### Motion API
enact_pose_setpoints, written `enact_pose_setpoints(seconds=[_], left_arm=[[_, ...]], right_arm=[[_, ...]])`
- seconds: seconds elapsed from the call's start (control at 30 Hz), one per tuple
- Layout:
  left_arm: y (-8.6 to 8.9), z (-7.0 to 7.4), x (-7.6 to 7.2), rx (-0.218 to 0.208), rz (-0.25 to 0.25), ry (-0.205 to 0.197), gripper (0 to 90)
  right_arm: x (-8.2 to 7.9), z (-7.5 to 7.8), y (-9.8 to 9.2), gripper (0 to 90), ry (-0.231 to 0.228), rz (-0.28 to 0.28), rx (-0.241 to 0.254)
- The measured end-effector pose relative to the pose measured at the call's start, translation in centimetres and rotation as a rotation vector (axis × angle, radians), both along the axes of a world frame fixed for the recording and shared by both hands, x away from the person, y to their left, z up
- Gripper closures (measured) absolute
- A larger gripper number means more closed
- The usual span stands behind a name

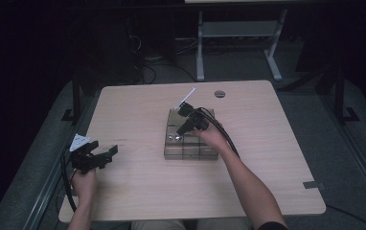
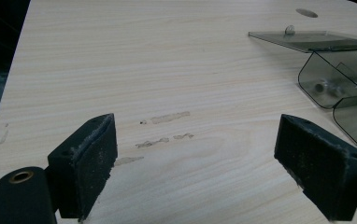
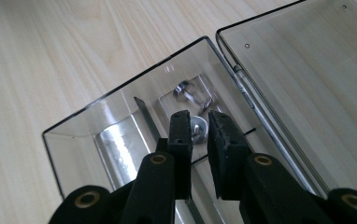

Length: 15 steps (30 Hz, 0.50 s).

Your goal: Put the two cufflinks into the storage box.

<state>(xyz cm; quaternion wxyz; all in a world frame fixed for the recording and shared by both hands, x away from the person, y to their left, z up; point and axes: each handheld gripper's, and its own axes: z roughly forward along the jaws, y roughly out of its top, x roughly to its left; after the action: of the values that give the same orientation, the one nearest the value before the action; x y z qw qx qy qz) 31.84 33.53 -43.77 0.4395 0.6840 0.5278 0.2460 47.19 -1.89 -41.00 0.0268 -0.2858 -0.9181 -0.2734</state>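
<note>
Right hand-held gripper [image 3: 199, 125] reaches down into a clear plastic compartment box [image 3: 120, 112] with smoky transparent walls, its jaws standing a narrow gap apart. Between the pads sits a small round silver metal piece [image 3: 198, 128], like a washer or nut; the black pads flank it closely, and whether they press on it cannot be told from the right gripper view. Just beyond it in the same compartment lies a second small shiny metal part [image 3: 189, 92], clear of the pads. The box's hinged transparent lid [image 3: 307, 93] lies open beside the compartment. In the high view, this hand-held gripper [image 1: 190, 122] hovers over the box [image 1: 190, 143] near the middle of the light wood-grain table [image 1: 138, 191].

Left hand-held gripper [image 2: 195, 163] has its jaws spread wide, holding nothing, above bare table [image 2: 120, 56] with a few faint scuff marks [image 2: 167, 117]. In the high view it [image 1: 105, 153] sits near the table's left edge, well apart from the box.

No brand, label or writing can be read on anything.
</note>
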Motion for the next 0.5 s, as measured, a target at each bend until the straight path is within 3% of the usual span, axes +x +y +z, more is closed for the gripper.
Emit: enact_pose_setpoints(seconds=[0.5], left_arm=[[-0.1, 0.0, 0.0, 0.003, 0.003, 0.001, 12.9]], right_arm=[[-0.6, 1.3, -2.8, 70.7, 0.013, -0.001, 0.057]])
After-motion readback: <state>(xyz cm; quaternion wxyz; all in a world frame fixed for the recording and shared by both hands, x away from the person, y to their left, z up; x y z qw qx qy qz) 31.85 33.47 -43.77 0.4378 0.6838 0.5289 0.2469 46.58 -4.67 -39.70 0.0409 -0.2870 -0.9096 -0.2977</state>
